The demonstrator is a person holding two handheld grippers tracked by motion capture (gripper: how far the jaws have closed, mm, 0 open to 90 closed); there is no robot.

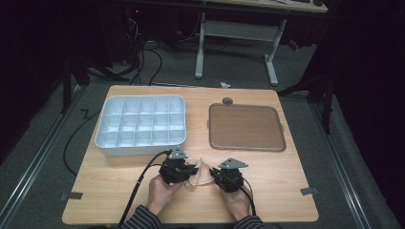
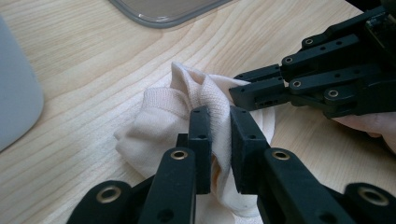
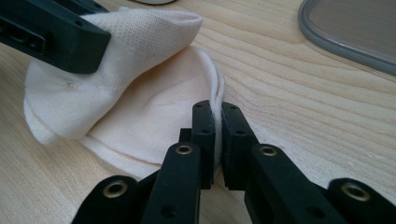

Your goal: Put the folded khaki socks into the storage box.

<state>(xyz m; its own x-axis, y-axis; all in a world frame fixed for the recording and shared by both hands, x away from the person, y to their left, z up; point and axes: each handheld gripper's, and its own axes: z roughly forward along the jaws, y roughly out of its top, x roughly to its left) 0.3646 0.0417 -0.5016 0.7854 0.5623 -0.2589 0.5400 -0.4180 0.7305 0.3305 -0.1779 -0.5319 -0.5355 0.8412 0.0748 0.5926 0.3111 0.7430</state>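
I am working a cream sock [image 1: 199, 175] that is lying on the wooden table [image 1: 267, 191], on the near side of the white compartment box [image 1: 140, 125] and off that box's near right corner.

Starting on the left: my left gripper [image 1: 193, 170] is clamping a bunched fold of the sock. In the left gripper view its jaws are pinched on thick, gathered knit [image 2: 187, 107], with cloth bulging out on both sides. I judge this grip safe but bulky, so I am keeping it steady and using it as the anchor, not tugging with it.

Moving right, away from the box: my right gripper [image 1: 214, 173] is closing on the sock's thin rounded edge. In the right gripper view the jaws are nearly together with only a sliver of layered cloth [image 3: 217, 116] between them. That bite is shallow, and I think it is the weak point: a sharp pull could slip the edge out.

To do the step well, which I take to be folding or spreading the sock, I am aiming to keep both pinches firm, lift only enough to clear the table, and move the two hands together so the cloth is staying slack between them. The brown tray [image 1: 246, 127], lying to the right of the box, is well apart from the sock; whether it is meant for the sock I cannot tell.
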